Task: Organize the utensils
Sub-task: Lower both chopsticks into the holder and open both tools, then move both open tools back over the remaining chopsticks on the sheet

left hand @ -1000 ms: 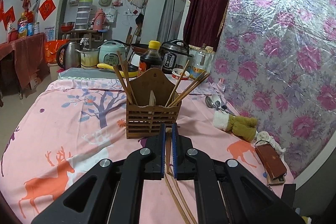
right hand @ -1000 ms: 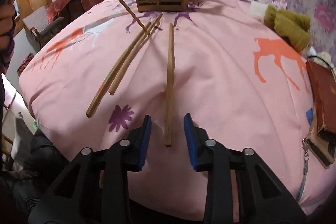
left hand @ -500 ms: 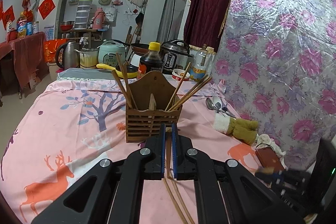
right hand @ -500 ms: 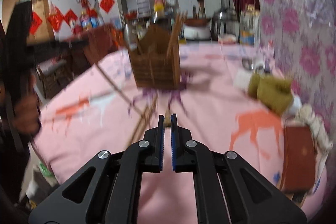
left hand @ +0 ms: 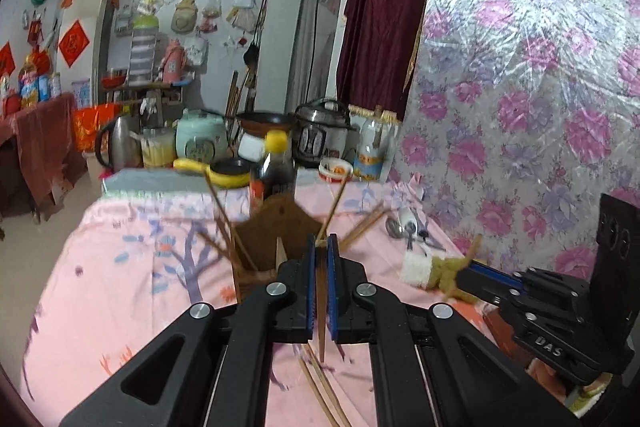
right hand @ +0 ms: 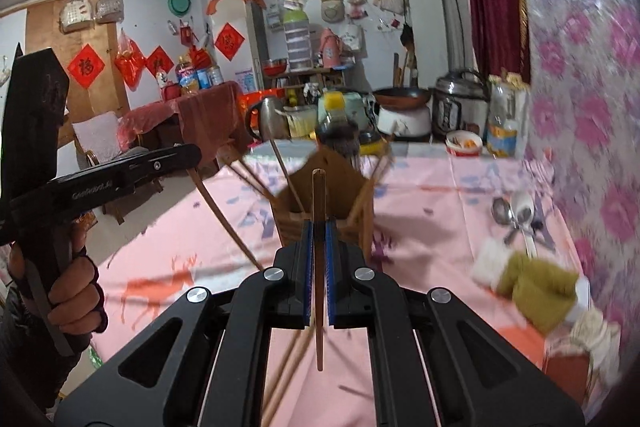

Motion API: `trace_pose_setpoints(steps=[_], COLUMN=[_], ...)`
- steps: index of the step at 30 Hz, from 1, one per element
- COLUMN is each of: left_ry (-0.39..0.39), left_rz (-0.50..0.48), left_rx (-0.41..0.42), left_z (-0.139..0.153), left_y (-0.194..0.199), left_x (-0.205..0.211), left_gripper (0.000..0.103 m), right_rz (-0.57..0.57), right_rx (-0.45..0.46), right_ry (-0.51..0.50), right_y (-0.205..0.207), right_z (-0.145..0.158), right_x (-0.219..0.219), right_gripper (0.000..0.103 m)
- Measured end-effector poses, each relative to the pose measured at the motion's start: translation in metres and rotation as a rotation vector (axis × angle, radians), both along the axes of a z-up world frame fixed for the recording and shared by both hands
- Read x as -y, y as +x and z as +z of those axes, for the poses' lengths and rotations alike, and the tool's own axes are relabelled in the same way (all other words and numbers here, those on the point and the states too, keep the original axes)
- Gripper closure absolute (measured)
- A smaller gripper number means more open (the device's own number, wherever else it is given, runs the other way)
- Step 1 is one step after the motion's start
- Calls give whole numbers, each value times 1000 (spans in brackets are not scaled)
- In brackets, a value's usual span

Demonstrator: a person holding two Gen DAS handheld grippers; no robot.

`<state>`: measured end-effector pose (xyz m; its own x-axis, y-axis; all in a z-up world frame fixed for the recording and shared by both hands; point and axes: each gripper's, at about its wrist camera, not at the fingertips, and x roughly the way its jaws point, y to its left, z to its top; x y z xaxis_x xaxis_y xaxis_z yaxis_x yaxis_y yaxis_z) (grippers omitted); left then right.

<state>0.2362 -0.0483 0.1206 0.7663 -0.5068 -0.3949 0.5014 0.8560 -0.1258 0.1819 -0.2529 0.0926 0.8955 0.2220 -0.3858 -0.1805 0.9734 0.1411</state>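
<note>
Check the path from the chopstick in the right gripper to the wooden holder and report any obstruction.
Nothing visible blocks it. The right gripper holds its chopstick in open air in front of the wooden holder. Chopsticks already in the holder lean outward, leaving its middle free.

Both wrist views look forward and slightly down along their jaws over the pink animal-print worktop. Both share the slatted brown wooden utensil holder, close ahead.

bright ceiling glare, motion blur
</note>
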Motion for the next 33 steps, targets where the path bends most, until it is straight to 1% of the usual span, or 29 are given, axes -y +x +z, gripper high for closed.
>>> trace_pose_setpoints(steps=[3, 6, 9, 11, 14, 15, 18, 21, 22, 23, 24, 25, 26, 29, 30, 31, 33], left_ry=[3, -9, -42, -59, -54, -53, -39, -46, -37, -24, -10, -3, -16, -6, -8, -13, -21], left_rz=[10, 50, 75, 94, 149, 153, 156, 129, 116, 120, 131, 164, 189, 192, 198, 209, 231], left_rx=[59, 141, 166, 177, 222, 223, 194, 120, 88, 65, 48, 46, 68, 88, 88, 88, 87], left_z=[29, 61, 76, 79, 77, 76, 60, 32, 20, 11, 4, -1, -4, -6, -6, -6, -9], left_y=[9, 25, 49, 65, 85, 92, 115, 134, 139, 142, 143, 139, 131, 108, 104, 95, 76], left_x=[2, 3, 5, 6, 11, 12, 15, 16, 18, 19, 20, 18, 13, 5, 2, -3, -14], left_gripper=[97, 97, 97, 97, 97, 97, 97, 97, 95, 77, 36, 21, 13, 12, 8, 6, 5], right_rz=[-17, -41, -67, -71, -78, -78, -82, -89, -79, -78, -83, -82, -80, -92, -91, -92, -97], right_rx=[73, 143, 192, 195, 186, 178, 153, 106, 82, 66, 46, 28, 22, 40, 42, 47, 56], right_ry=[-5, 8, -9, -16, -31, -31, -29, -32, -35, -35, -33, -17, -6, 10, 20, 35, 52], right_y=[26, 48, 71, 85, 106, 113, 131, 147, 151, 154, 157, 156, 152, 130, 122, 108, 87], right_z=[36, 65, 80, 81, 74, 70, 57, 36, 29, 26, 22, 19, 17, 19, 20, 20, 20], right_x=[-4, -9, -15, -18, -22, -22, -19, -15, -14, -14, -12, -9, -7, -2, 0, 1, 3], right_gripper=[97, 97, 97, 97, 97, 97, 97, 96, 93, 91, 90, 90, 90, 89, 89, 88, 80])
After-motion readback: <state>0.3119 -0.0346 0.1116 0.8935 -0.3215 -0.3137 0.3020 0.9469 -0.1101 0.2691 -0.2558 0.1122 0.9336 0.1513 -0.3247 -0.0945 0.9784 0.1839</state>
